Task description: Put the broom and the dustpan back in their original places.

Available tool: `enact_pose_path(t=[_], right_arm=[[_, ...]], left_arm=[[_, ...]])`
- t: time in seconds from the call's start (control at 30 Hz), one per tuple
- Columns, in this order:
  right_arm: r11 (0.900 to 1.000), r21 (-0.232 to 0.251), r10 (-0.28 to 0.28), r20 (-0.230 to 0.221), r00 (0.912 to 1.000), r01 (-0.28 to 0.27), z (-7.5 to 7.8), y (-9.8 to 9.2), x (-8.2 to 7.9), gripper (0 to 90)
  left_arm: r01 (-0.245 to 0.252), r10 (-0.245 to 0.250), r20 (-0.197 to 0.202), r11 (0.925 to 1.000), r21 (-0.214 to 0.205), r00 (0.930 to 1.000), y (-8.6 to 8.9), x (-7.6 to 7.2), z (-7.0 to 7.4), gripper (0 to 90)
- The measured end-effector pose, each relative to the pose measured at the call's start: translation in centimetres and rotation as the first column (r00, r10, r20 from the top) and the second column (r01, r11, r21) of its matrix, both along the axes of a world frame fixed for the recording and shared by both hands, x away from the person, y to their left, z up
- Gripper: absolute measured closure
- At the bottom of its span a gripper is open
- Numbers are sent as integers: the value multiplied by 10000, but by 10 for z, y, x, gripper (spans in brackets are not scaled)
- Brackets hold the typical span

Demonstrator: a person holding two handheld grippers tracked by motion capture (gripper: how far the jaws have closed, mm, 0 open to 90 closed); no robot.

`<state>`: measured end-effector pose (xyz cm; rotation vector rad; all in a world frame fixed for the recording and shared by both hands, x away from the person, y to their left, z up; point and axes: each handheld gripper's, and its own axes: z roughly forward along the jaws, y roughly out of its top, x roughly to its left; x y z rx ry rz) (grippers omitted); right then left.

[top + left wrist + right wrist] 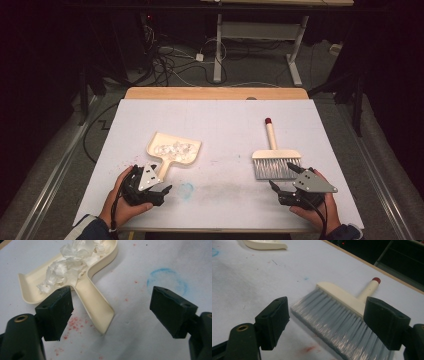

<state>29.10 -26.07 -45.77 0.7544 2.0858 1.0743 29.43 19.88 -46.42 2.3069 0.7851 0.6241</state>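
- Dustpan [175, 149], cream, is lying left of table centre, its handle pointing toward 6 o'clock; white crumpled scraps [65, 263] are being held in it.
- Left gripper [159, 189] is being held at the dustpan's 6 o'clock, jaws spread, nothing gripped.
- Brush [275, 159], grey-bristled, is lying at the dustpan's 3 o'clock, well apart.
- Right gripper [284, 181] is being held just at the brush's 6 o'clock, jaws spread wide, empty.
- Table [225, 120] is showing a blue ring stain [167, 281].

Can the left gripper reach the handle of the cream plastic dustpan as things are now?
Probably yes. The left gripper is open, and the handle of the cream plastic dustpan lies flat on the white table cover between its jaws, with nothing over it. The crumpled white scraps sit farther up in the pan.
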Motion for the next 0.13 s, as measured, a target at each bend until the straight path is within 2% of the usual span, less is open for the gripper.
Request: enact_pose_path(t=[0.13], right_arm=[[10000,43,-31,-19,10000,31,0,0,1,211]], left_arm=[[8,-8,-25,10000,-8,10000,-1,1,0,185]])
